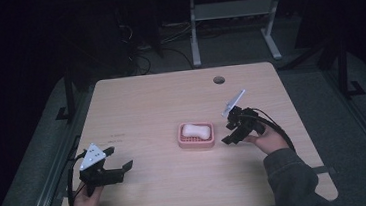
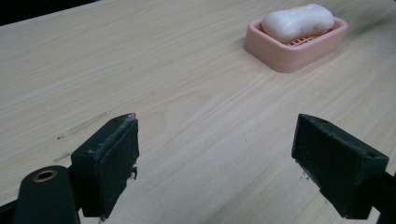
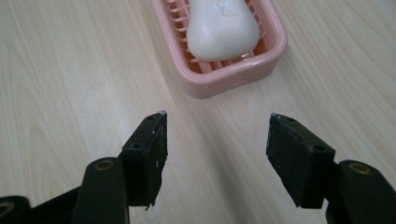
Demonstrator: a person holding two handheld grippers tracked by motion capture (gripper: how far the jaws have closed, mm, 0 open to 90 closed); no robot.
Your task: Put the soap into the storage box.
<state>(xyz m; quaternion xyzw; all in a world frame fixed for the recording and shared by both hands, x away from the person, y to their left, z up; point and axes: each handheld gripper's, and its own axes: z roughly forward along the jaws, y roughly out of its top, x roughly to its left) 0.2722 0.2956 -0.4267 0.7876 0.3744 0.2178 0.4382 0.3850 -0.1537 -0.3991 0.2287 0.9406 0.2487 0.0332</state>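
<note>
Pink dish (image 1: 196, 136) sits mid-table with the soap (image 1: 196, 130) in it, probably so either hand can reach. Your right gripper (image 1: 231, 131) is just right of it, jaws partly open, nothing held. Left gripper (image 1: 119, 159) waits near-left, wide open, empty. Right gripper view shows the dish's slats (image 3: 219, 65); high view doesn't.

In the right gripper view the pink soap dish (image 3: 219, 70) and the white soap (image 3: 222, 28) run off the top edge. In the high view faint marks on the tabletop (image 1: 115, 137) are too small to read, and the person's forearms leave the bottom edge.
</note>
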